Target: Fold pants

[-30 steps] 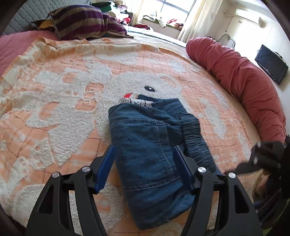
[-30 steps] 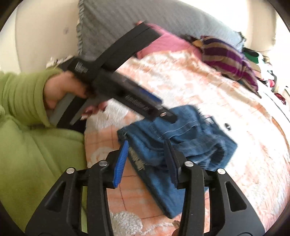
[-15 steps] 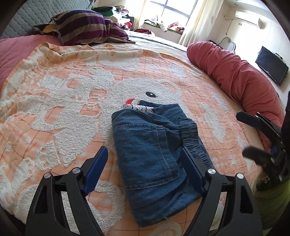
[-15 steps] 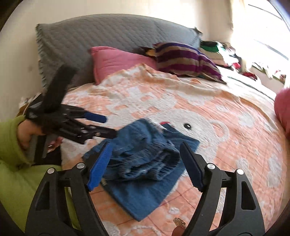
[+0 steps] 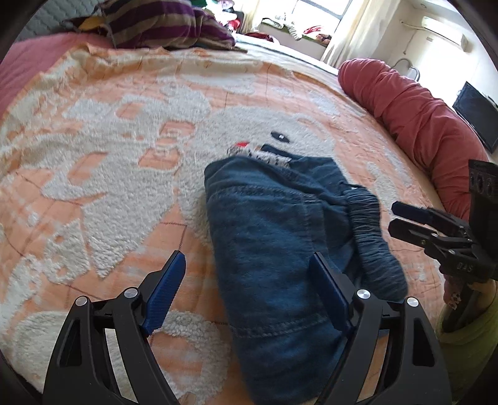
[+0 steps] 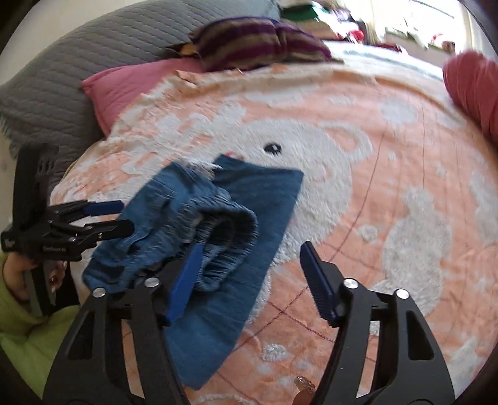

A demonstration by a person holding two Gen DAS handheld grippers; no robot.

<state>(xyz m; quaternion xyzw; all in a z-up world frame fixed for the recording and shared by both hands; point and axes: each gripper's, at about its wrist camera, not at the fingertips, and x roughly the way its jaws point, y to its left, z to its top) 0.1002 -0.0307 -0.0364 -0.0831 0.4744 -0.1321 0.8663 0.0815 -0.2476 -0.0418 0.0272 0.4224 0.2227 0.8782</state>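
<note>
The folded blue denim pants [image 5: 274,243] lie on the orange and white bear blanket [image 5: 118,162], their gathered elastic waistband [image 5: 370,240] on the right side. My left gripper [image 5: 249,286] hangs open just above the near end of the pants and grips nothing. In the right wrist view the pants [image 6: 255,199] lie left of centre, and the right gripper [image 6: 252,280] hovers over their right edge. Its jaws are closing and the pads press on nothing. Each gripper shows in the other's view: the right gripper [image 5: 392,216] and the left gripper [image 6: 126,216].
A striped pillow [image 5: 168,25] and a pink pillow [image 6: 130,84] lie at the head of the bed before a grey quilted cushion [image 6: 46,78]. A long red bolster [image 5: 414,112] runs along the right edge. A person's green sleeve [image 6: 18,336] is at the left.
The left jaws have spread wider and sunk a little toward the pants. The right gripper has rolled upright and swung across to the pants' right side, its jaws opening wide, then narrowing.
</note>
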